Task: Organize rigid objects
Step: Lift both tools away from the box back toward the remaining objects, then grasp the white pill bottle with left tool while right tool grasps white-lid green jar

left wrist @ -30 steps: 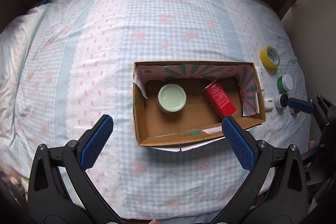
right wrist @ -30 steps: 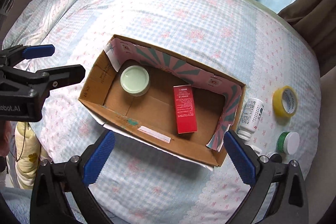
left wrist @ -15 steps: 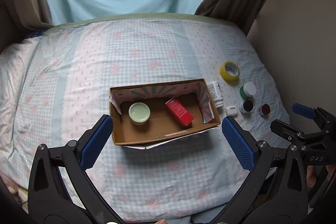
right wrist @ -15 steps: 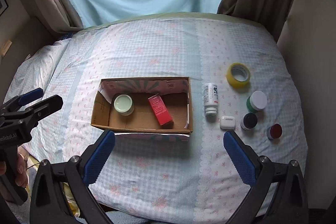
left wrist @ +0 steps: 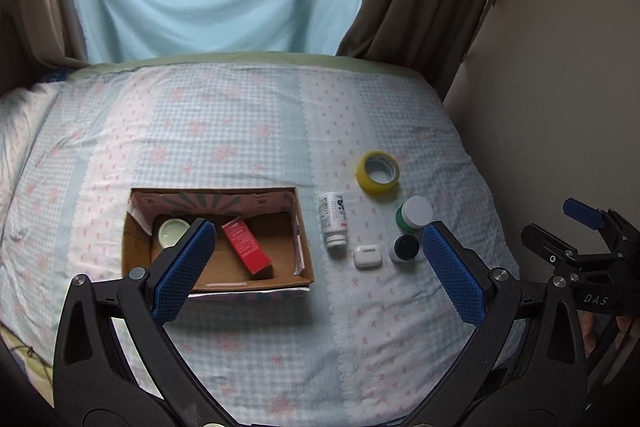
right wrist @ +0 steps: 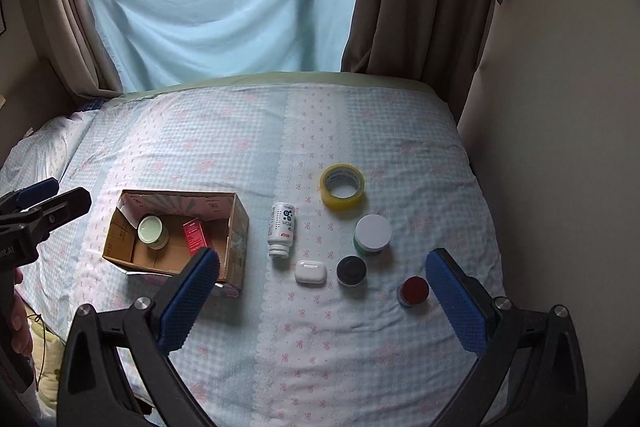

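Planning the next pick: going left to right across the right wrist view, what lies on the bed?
Box → white bottle → earbud case → black-lidded jar → red-lidded jar. The tape roll and white-lidded jar overlap that span, so I leave them out.

jar (right wrist: 151,231) in box (right wrist: 236,227), bottle (right wrist: 281,229) right of box

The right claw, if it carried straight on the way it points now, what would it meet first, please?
Probably the white earbud case on the bedspread, roughly centred between the open right claw fingers; the black-lidded jar sits just beside it. Depth is unclear.
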Demonstrator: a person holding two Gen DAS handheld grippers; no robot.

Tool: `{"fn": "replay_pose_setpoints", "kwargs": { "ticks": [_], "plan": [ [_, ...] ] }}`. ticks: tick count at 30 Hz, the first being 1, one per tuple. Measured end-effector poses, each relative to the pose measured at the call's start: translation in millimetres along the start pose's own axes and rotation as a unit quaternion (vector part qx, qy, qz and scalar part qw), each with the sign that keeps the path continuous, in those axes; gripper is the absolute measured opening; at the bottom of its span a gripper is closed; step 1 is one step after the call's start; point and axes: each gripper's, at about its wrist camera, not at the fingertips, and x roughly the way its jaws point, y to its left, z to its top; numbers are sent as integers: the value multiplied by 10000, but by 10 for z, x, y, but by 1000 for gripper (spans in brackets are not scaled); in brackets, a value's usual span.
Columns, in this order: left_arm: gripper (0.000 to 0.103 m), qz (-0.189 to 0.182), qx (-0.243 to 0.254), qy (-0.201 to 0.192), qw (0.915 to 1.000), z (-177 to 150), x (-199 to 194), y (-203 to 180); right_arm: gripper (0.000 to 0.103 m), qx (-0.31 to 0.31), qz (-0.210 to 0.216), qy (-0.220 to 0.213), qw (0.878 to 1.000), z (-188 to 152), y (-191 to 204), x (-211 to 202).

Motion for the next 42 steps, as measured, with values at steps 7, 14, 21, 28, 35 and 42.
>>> {"fn": "replay_pose_setpoints", "kwargs": {
  "ticks": [7, 14, 21, 28, 35, 42],
  "plan": [
    [103, 450, 17, -12, 9990, -59, 504, -617, 103, -192, 160, -8, 9997, 112, -530, 441],
    [103, 818, 385, -109, 9958, -106, 1042, -959, 103, 2, 329, 152, 9993, 112, -811, 940],
    [103, 635, 329, 659, 9953, -57, 1805, -1005, 103, 96, 347, 419, 9985, 38, -957, 1414],
    [103, 439, 149, 1337, 9899, 3, 2650, -799, 103, 177, 385, 906, 9950, -76, -999, 2045],
    [101, 559, 115, 2120, 9756, -143, 3523, -688, 103, 393, 198, 1309, 9904, -190, -1007, 2703],
    [93, 774, 269, 2647, 9608, -351, 4073, -562, 103, 549, -4, 1623, 9852, -366, -977, 3213]
  ]
}}
